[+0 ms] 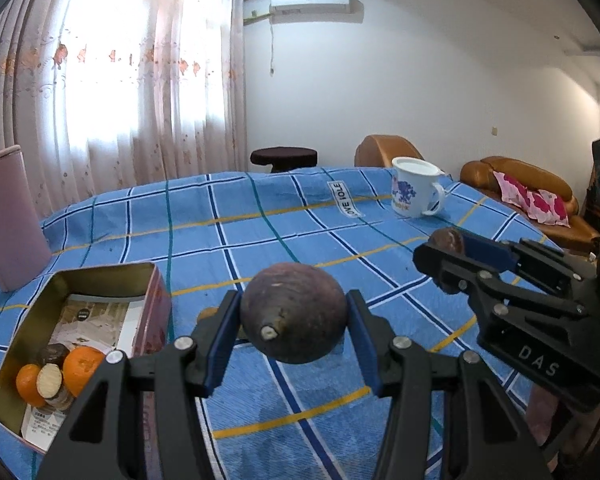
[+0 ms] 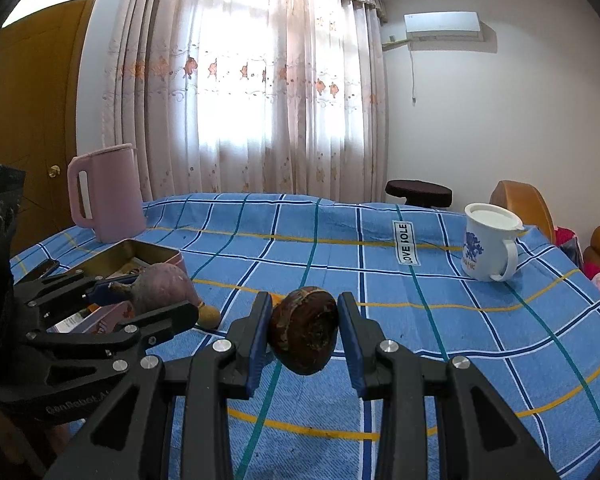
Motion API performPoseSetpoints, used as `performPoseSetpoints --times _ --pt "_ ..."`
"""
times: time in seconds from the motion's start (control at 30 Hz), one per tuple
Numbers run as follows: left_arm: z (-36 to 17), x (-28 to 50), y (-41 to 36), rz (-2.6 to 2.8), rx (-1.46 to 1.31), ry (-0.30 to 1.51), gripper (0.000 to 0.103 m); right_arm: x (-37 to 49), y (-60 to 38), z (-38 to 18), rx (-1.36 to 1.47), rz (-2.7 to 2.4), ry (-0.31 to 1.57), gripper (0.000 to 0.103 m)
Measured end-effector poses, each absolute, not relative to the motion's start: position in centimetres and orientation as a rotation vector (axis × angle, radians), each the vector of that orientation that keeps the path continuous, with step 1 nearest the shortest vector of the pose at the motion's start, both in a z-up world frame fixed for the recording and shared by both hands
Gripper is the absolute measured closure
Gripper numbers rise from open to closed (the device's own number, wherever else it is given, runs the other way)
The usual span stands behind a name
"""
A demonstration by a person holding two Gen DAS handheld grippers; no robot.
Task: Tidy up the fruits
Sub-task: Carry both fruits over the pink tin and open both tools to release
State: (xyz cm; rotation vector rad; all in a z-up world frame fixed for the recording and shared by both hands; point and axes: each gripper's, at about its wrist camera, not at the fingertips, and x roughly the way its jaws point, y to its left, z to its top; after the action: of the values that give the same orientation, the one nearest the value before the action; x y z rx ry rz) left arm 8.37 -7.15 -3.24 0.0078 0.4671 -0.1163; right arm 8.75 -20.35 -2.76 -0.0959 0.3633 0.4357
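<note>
My left gripper (image 1: 294, 320) is shut on a large round purple fruit (image 1: 294, 318) with a stem stub, held above the blue checked tablecloth (image 1: 260, 220). It also shows in the right wrist view (image 2: 160, 286). My right gripper (image 2: 304, 330) is shut on a small dark brown fruit (image 2: 304, 330); in the left wrist view that fruit (image 1: 448, 240) shows at the right. An open pink tin (image 1: 156, 304) at the left holds oranges (image 1: 82, 368), a dark fruit and a pale cut piece. A small tan fruit (image 2: 209, 316) lies on the cloth by the tin.
A pink pitcher (image 2: 108, 196) stands behind the tin at the table's far left. A white lidded mug (image 2: 490, 242) with blue print stands at the far right. A dark stool (image 2: 418, 192) and brown sofa (image 1: 528, 184) lie beyond the table.
</note>
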Motion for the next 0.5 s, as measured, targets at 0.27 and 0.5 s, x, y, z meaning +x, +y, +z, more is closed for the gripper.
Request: performPoseSetpoints --times 0.27,0.5 --pt "-2.9 7.2 -7.1 -0.104 0.007 0.412 0.048 8.1 -20.5 -2.5 -0.098 0.443 0.332 0.068" --pt "-2.6 6.6 -7.0 -0.097 0.012 0.376 0.048 7.7 -20.6 -2.3 -0.099 0.447 0.303 0.068"
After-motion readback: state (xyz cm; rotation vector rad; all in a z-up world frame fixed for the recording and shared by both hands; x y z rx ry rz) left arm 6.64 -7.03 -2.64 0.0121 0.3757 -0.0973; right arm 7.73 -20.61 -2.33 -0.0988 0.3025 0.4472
